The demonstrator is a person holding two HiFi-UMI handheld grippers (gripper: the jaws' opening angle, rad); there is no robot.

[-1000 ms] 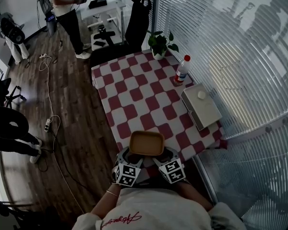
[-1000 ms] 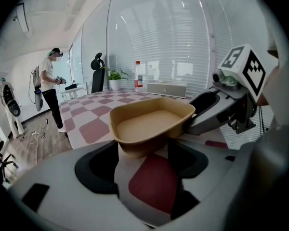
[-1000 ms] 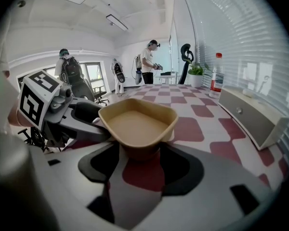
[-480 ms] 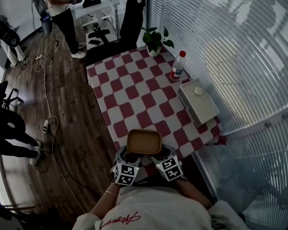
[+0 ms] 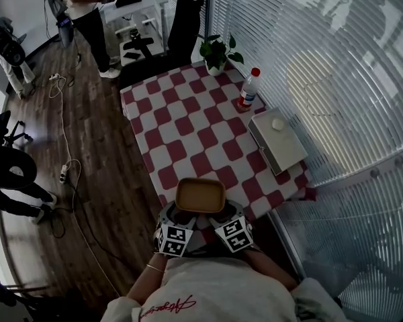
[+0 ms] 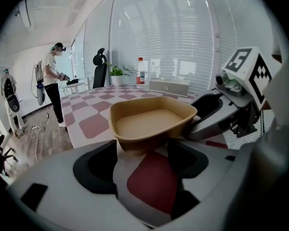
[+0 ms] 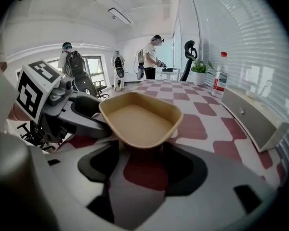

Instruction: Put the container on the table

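Since the container hangs low over the near edge of the checked desk, I judge I'm at the set-down step. My left gripper and right gripper each pinch its near side, jaws spread wide around the base and pressing on it. Whether its bottom touches the cloth I can't tell. Next I should lower it level until it rests flat, well inside the edge, then loosen both together.

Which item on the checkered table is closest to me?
The tan container at the near edge; the bottle, white box and potted plant sit farther back.
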